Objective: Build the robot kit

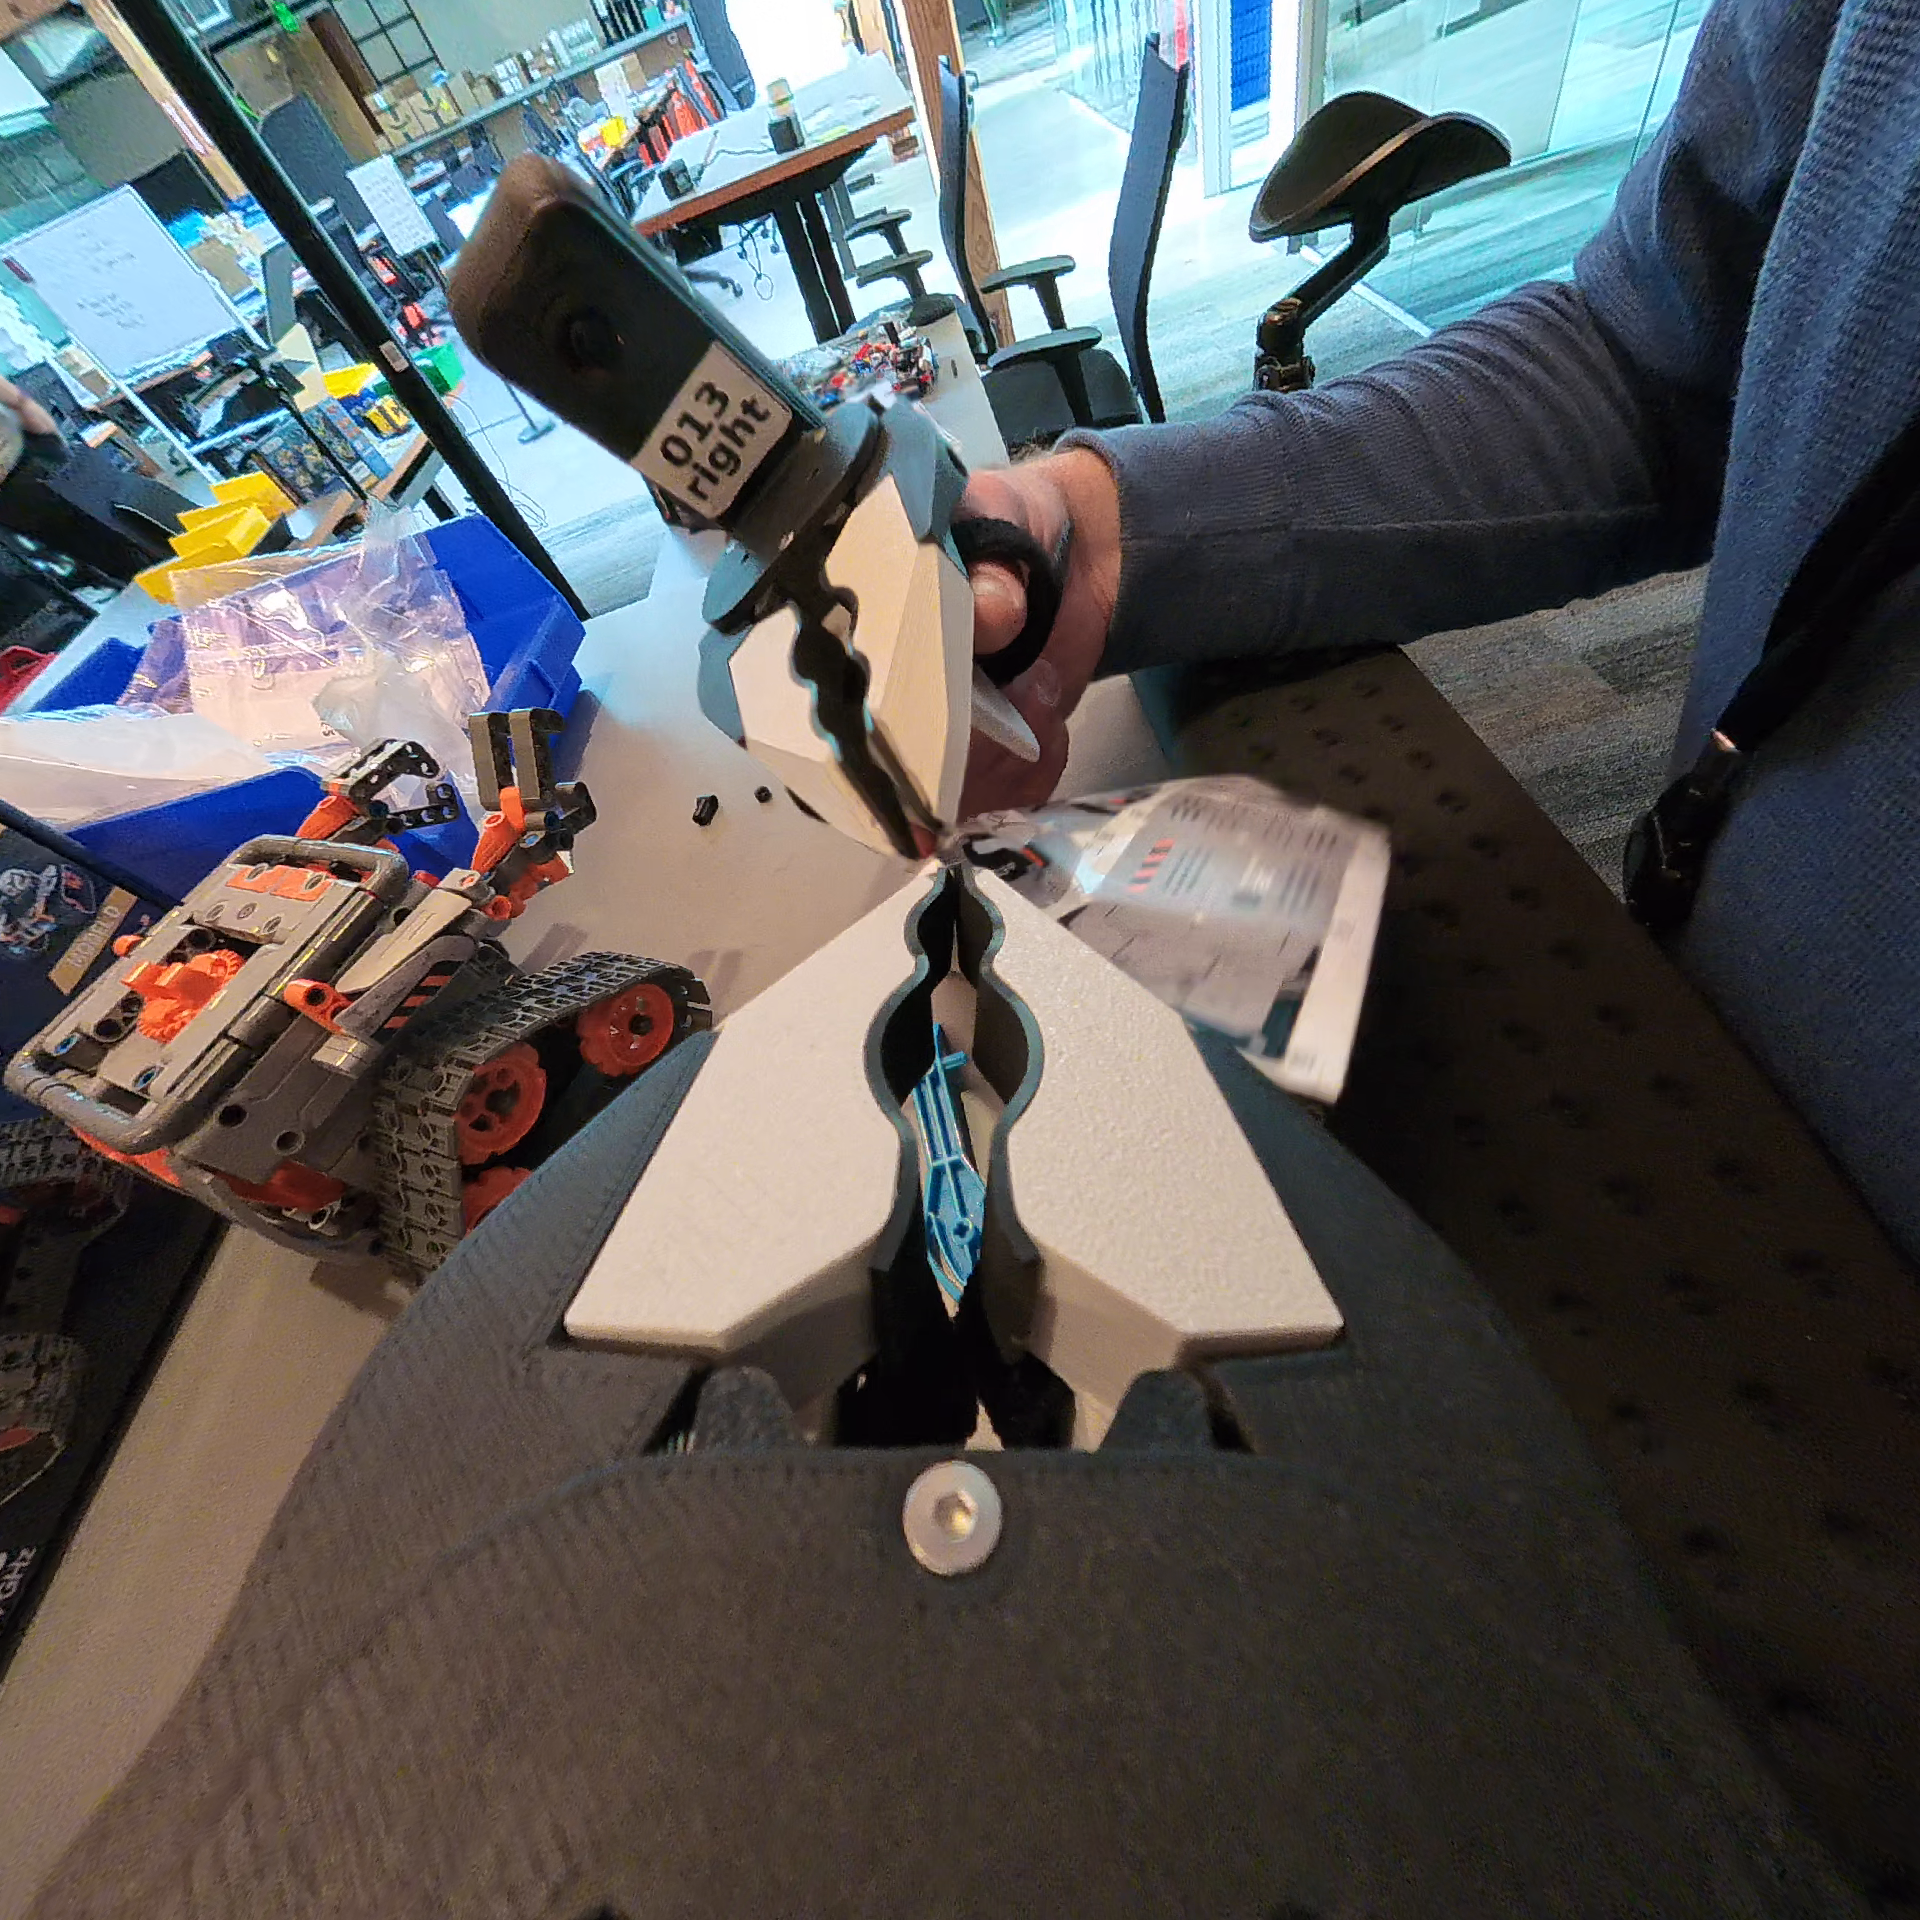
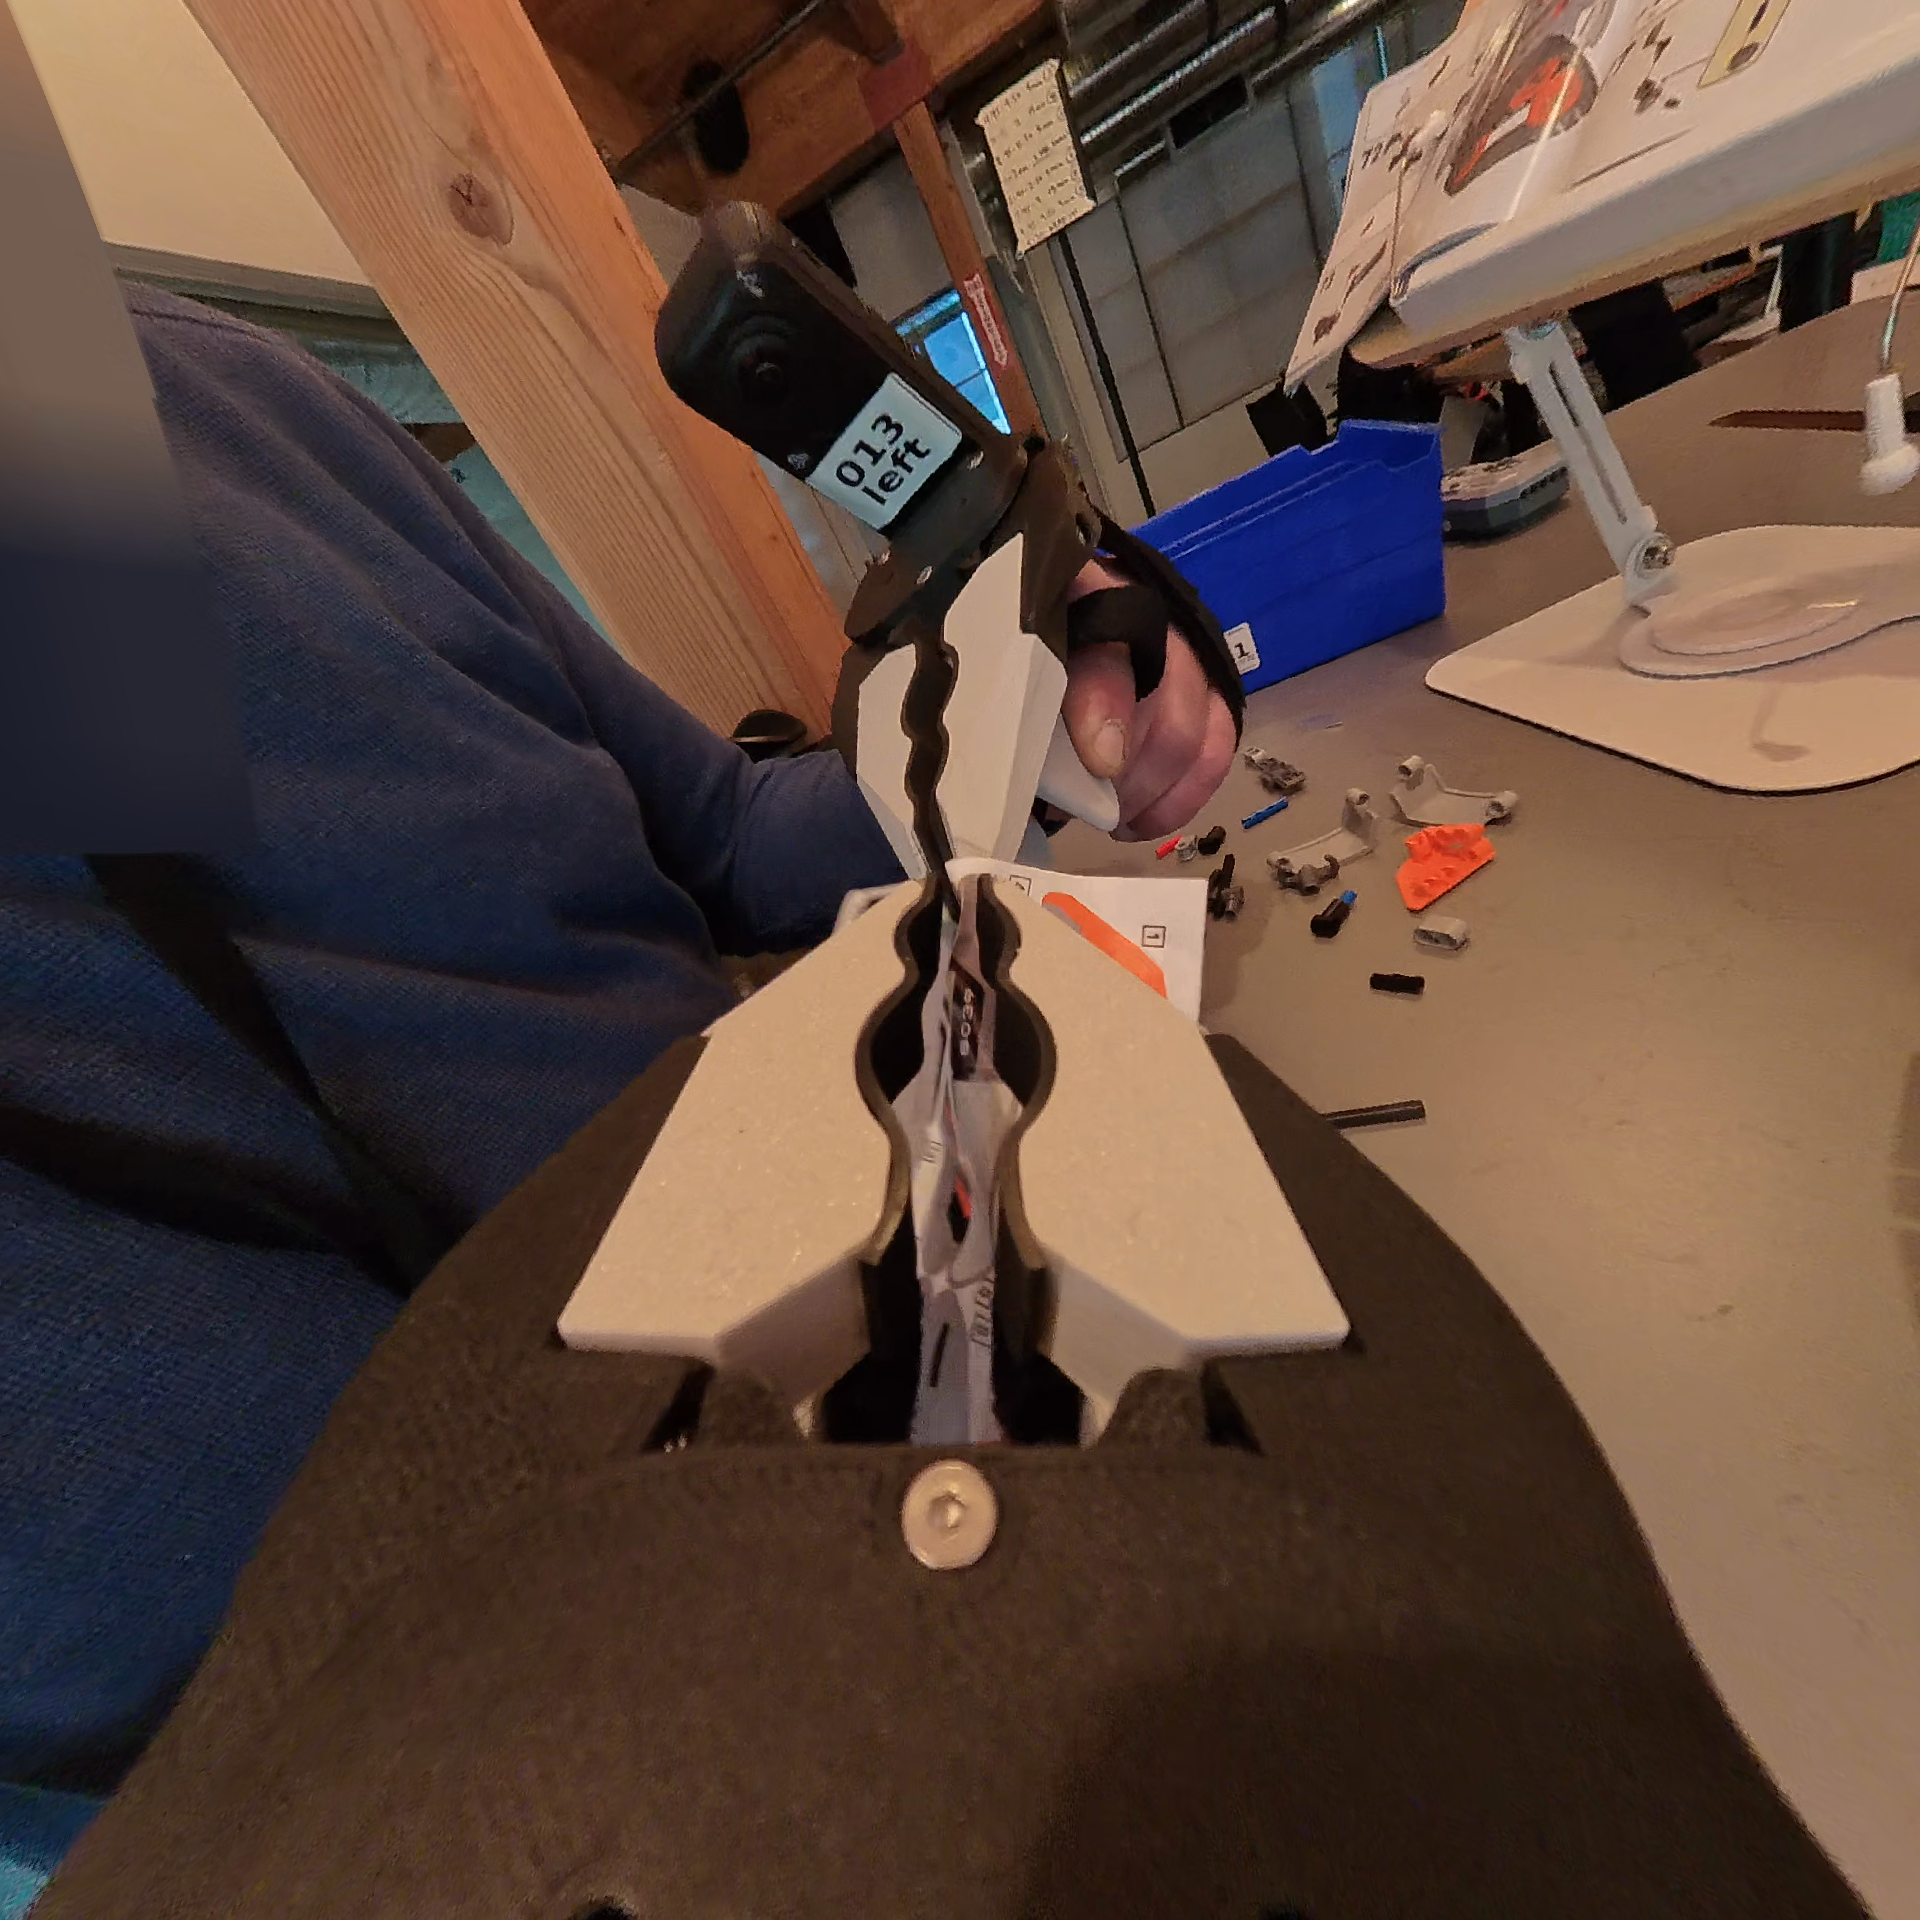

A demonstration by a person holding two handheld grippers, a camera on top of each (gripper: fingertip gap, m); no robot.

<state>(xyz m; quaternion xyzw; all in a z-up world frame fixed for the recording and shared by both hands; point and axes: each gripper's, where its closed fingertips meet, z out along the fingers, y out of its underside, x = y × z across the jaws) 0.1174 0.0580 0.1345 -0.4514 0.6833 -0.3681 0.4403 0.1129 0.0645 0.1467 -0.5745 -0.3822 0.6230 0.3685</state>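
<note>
My left gripper [image 1: 956, 883] and my right gripper [image 2: 961, 894] meet tip to tip above the table edge. Both are shut on one thin printed sheet [image 1: 1205, 914], grey and white with small red marks, which sticks out to the right in the left wrist view. It runs edge-on between my right fingers [image 2: 956, 1143]. A blue-printed strip [image 1: 945, 1174] lies between my left fingers. The right gripper also shows in the left wrist view [image 1: 920, 842], and the left gripper in the right wrist view [image 2: 935, 857]. A hand holds each one.
A grey and orange tracked brick vehicle [image 1: 343, 1018] stands left, before a blue bin [image 1: 509, 623] with plastic bags. A black perforated mat [image 1: 1558, 1091] lies right. Loose small parts [image 2: 1444, 852], a blue bin [image 2: 1309, 551] and a booklet on a white stand [image 2: 1683, 644] are on the grey table. Both grippers' tips are close together, under 4 cm apart.
</note>
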